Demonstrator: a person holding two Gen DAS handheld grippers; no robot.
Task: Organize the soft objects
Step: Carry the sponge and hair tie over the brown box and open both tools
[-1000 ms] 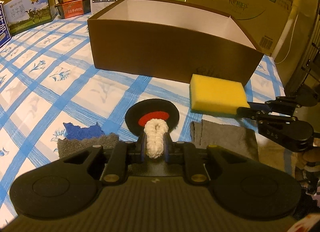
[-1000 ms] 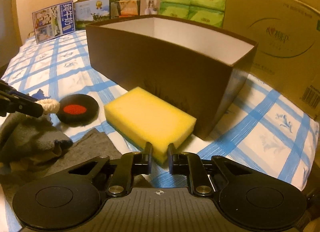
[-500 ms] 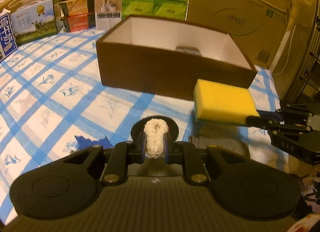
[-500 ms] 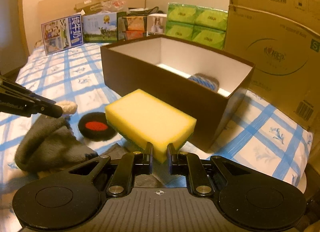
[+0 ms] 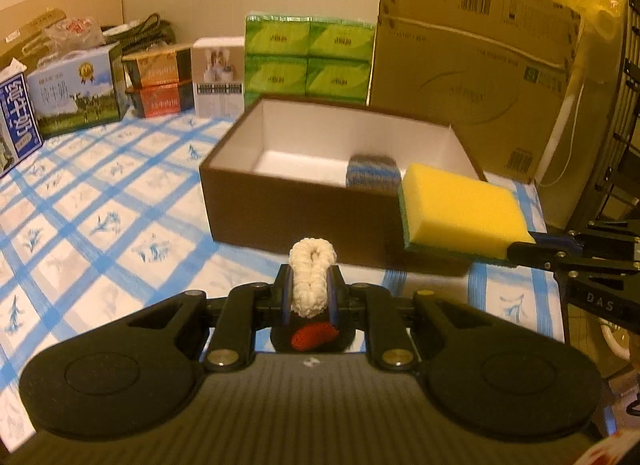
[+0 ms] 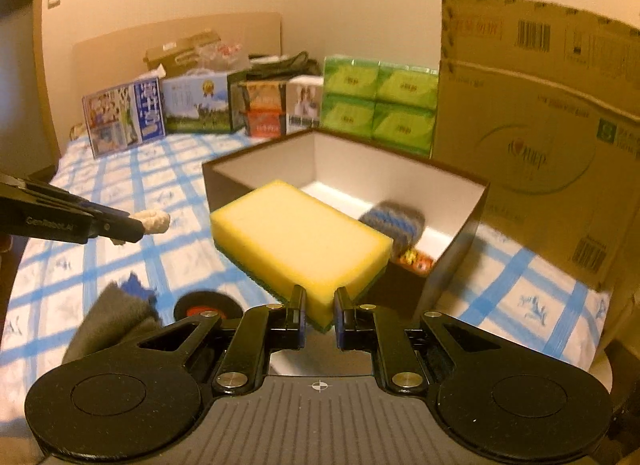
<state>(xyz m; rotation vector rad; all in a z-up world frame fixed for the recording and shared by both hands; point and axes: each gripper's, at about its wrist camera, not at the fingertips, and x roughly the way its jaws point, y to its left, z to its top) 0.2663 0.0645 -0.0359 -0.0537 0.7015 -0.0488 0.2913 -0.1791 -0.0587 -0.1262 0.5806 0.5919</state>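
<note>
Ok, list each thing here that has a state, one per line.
Left gripper: shut on the cream knitted piece, lifted.
Right gripper: shut on the yellow sponge, lifted.
Brown box: open, no lid.
Blue-grey cloth: lying inside the box.
Black and red disc: lying on the bedsheet.

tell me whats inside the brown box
Inside the brown box lies a blue-grey striped knit and something small and orange-red beside it. The sponge and the near wall hide part of the floor.
</note>
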